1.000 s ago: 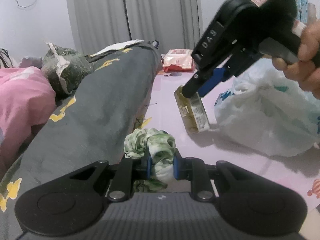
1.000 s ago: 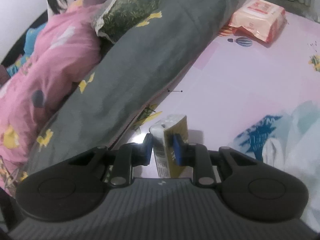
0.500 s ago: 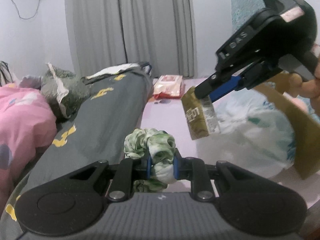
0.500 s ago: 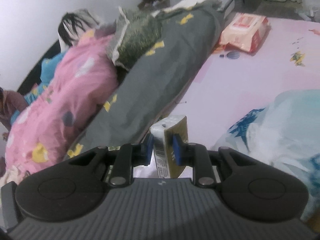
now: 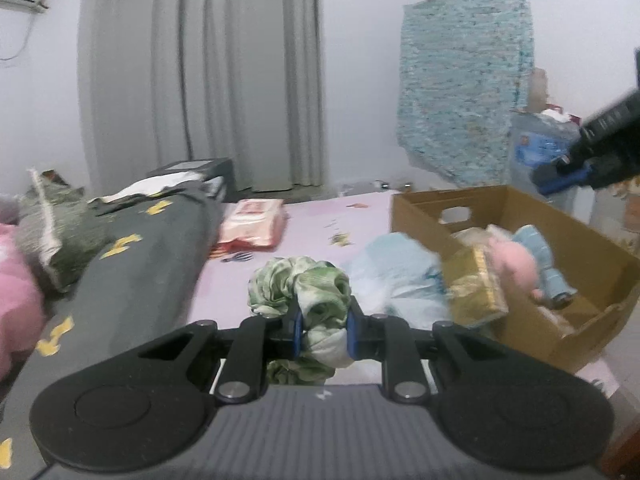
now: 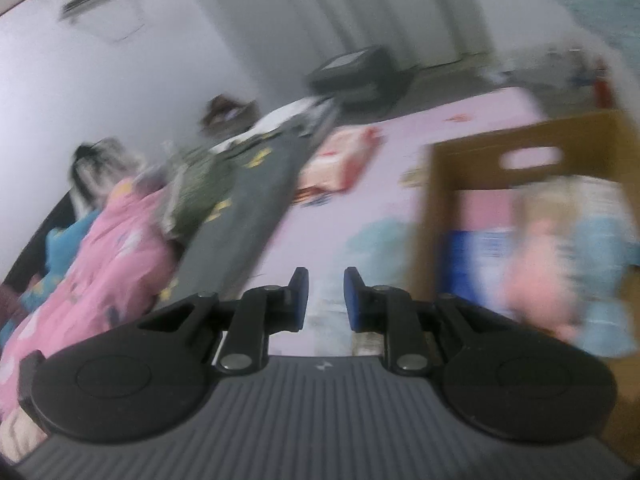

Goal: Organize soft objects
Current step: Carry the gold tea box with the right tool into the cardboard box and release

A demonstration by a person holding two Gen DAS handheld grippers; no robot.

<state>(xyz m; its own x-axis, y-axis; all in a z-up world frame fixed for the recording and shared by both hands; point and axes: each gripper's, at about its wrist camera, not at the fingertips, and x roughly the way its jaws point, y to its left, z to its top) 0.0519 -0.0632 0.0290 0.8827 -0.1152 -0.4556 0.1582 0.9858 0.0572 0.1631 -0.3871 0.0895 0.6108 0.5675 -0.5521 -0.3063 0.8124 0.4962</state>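
My left gripper point(image 5: 323, 324) is shut on a green-and-white scrunchie point(image 5: 304, 280), held above the pink sheet. A cardboard box point(image 5: 416, 208) stands at the right, with a pink plush point(image 5: 514, 268) and a blue toy point(image 5: 544, 256) inside. A blurred gold tissue pack point(image 5: 476, 284) shows at the box's near left wall, apart from my right gripper point(image 5: 556, 176), which hangs above the box's far side. In the blurred right wrist view the right gripper point(image 6: 326, 296) is shut, its pads narrowly apart with nothing gripped, and the box point(image 6: 440, 184) lies to its right.
A long grey bolster point(image 5: 140, 264) and a pink blanket point(image 5: 16, 296) fill the left. A wet-wipes pack point(image 5: 252, 226) lies on the sheet further back. A white plastic bag point(image 5: 396, 276) sits against the box's left side. Curtains and a hanging blue cloth are behind.
Both grippers rose and swung toward the box, which has come into view. The tissue pack has left the right gripper's pads. The left gripper still holds the scrunchie.
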